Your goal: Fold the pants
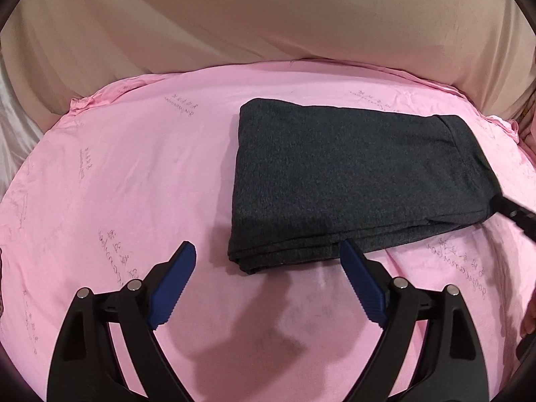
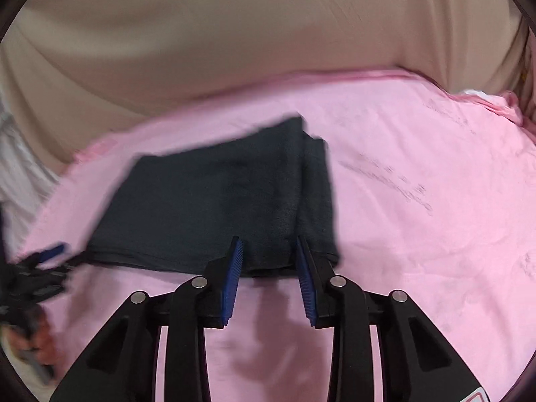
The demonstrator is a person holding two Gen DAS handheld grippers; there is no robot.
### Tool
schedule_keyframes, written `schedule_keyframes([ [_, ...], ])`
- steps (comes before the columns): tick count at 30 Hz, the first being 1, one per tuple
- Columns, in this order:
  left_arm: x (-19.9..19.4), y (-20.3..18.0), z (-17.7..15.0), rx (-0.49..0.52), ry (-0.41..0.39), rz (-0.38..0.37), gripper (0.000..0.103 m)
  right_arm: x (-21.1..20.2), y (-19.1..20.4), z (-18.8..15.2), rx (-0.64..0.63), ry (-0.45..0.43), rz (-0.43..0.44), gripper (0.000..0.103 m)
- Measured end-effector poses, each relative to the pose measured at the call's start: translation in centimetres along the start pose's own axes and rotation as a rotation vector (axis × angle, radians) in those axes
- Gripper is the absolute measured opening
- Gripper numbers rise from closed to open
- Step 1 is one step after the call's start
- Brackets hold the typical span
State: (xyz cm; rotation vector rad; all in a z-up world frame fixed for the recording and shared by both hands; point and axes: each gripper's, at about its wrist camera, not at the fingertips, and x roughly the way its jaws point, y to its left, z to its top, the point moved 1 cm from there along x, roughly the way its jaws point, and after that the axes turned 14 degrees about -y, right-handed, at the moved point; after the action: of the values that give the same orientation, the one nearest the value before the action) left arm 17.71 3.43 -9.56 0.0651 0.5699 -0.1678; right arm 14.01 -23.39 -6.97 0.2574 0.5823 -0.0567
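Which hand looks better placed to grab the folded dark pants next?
Probably the right. The right tool is open with its tips already at the near edge of the pants. The left tool is also open, but mostly over bare pink sheet.

A: Soft, even light is falling from above; the left gripper [image 1: 268,251] is casting a dull shadow on the pink bedsheet [image 1: 117,174] beneath it.

B: The right wrist view is smearing: the folded pants [image 2: 217,201] and sheet lettering are blurring. The left wrist view is staying sharp. Both are bending at the edges and darkening into black corners.
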Motion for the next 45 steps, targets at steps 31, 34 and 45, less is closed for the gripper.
schedule_keyframes([
  [31, -3.8, -1.3, -5.5, -0.004, -0.046, 0.013, 0.098, -8.3, 4.3, -7.9, -0.034, -0.088, -0.121, 0.058],
  [34, -4.0, -1.3, -5.3, -0.005, -0.083, 0.017, 0.098, -8.1, 4.4, -8.0, -0.045, -0.083, -0.155, 0.063],
  [45, -4.1, -2.0, -5.3, 0.015, -0.091, 0.001, 0.098, -7.5, 4.1, -8.1, -0.042, -0.053, -0.228, 0.064],
])
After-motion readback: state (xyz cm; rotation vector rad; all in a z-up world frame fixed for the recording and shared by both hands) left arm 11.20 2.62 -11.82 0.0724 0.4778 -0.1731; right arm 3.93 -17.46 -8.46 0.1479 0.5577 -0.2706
